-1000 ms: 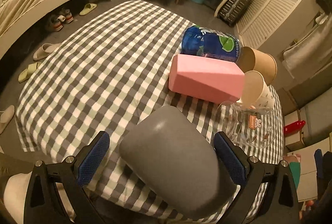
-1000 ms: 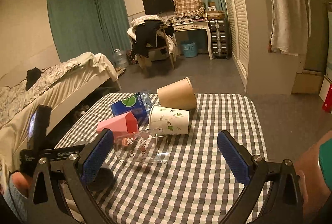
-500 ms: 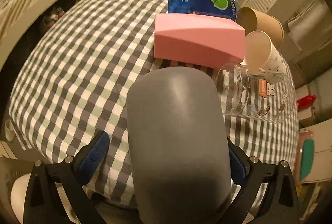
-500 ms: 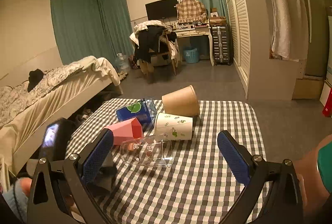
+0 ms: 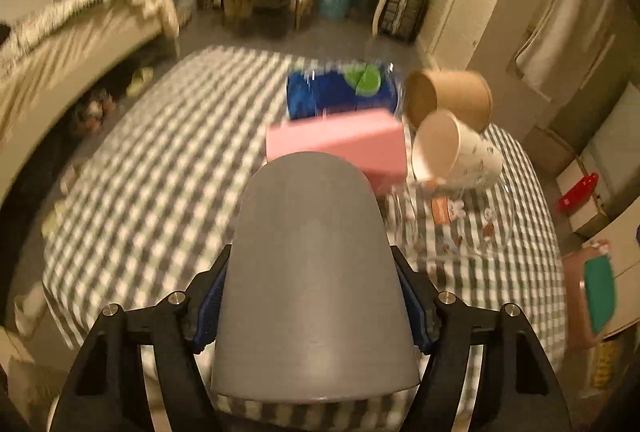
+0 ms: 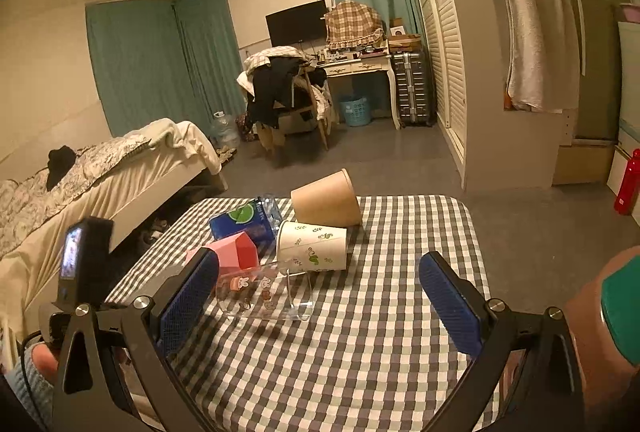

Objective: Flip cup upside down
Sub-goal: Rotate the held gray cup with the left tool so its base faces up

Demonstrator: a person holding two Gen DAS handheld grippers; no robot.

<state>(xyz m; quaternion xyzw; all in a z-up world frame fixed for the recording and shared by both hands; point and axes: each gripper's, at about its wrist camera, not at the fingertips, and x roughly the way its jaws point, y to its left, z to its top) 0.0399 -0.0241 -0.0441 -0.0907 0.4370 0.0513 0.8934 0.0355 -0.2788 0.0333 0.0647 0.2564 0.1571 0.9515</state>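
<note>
My left gripper (image 5: 314, 306) is shut on a grey cup (image 5: 314, 272), which fills the middle of the left wrist view with its rounded closed end pointing away and its rim near the camera, above the checked table (image 5: 160, 183). My right gripper (image 6: 316, 300) is open and empty, held above the table's near side. A clear glass cup (image 6: 264, 294) with cartoon prints lies on its side just beyond it. The left gripper's body (image 6: 86, 260) shows at the left of the right wrist view.
A pink box (image 5: 336, 141), a blue packet (image 5: 340, 95), a brown paper cup (image 5: 448, 99) and a white printed paper cup (image 5: 452, 151) lie on their sides on the far half of the table. A bed (image 6: 80, 175) stands left, a wardrobe (image 6: 480, 71) right.
My left gripper has closed on the grey cup and tilted up with it, so the view now looks across the table. The right gripper has risen slightly and stays open.
</note>
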